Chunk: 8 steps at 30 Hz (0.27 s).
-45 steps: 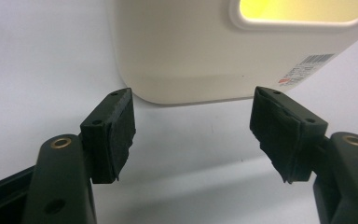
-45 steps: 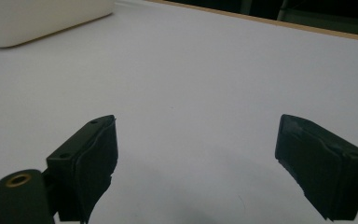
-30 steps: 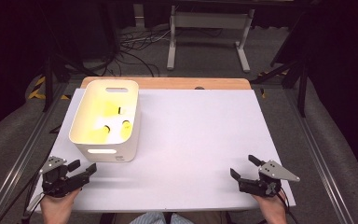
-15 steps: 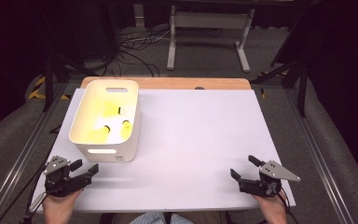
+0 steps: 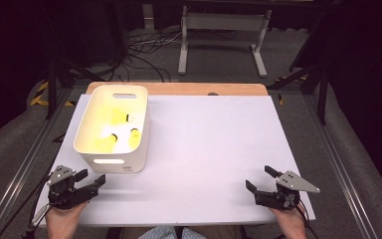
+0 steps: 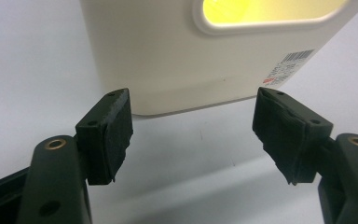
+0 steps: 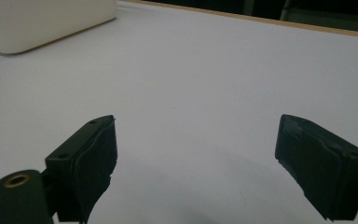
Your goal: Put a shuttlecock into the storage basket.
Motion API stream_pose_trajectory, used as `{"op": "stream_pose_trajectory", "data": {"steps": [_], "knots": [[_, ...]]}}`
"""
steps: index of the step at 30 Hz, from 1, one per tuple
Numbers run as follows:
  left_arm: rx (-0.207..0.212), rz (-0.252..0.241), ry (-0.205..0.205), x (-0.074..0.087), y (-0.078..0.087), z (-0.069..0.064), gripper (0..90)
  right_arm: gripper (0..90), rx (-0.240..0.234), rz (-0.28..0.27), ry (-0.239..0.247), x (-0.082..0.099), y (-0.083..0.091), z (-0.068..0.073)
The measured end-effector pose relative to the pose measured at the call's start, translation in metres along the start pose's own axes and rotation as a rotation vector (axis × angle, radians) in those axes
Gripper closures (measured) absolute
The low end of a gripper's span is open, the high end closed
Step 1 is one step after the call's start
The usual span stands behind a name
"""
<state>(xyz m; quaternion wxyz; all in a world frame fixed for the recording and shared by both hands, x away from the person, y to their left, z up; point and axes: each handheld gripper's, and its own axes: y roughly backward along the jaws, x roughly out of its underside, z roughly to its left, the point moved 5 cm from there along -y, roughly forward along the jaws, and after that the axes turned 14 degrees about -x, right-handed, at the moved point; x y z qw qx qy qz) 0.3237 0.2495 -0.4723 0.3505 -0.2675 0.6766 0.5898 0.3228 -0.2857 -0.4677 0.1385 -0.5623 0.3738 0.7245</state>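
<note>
A white plastic bin (image 5: 85, 124) stands on the left of the white table (image 5: 214, 139), with several yellow pieces with black ends (image 5: 110, 141) lying inside. My left gripper (image 5: 91, 178) rests at the table's front left corner, just short of the bin's near wall, open with nothing between its pads. In the left gripper view the gripper (image 6: 191, 126) faces the bin wall (image 6: 168, 56), whose handle slot (image 6: 270, 9) glows yellow. My right gripper (image 5: 258, 178) lies at the front right, open and holding nothing. Bare tabletop lies ahead of the right gripper (image 7: 196, 149).
A barcode label (image 6: 291, 63) sits low on the bin's near wall. The bin's corner (image 7: 42, 18) appears far left in the right gripper view. A wooden strip (image 5: 189, 88) edges the table's far side. Metal rails (image 5: 25, 159) run along both sides, and cables and a stand lie on the floor beyond.
</note>
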Motion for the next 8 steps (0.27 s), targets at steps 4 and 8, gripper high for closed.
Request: {"op": "stream_pose_trajectory", "data": {"steps": [4, 8], "knots": [[0.004, 0.001, 0.002, 0.0000, -0.0002, -0.0005, 28.9, 13.2, -0.001, 0.001, 0.002, 0.0000, -0.0005, -0.0002], [0.006, 0.003, 0.004, 0.0002, 0.0005, -0.0003, 28.6, 13.2, -0.001, 0.000, 0.002, -0.0001, -0.0003, -0.0001]]}}
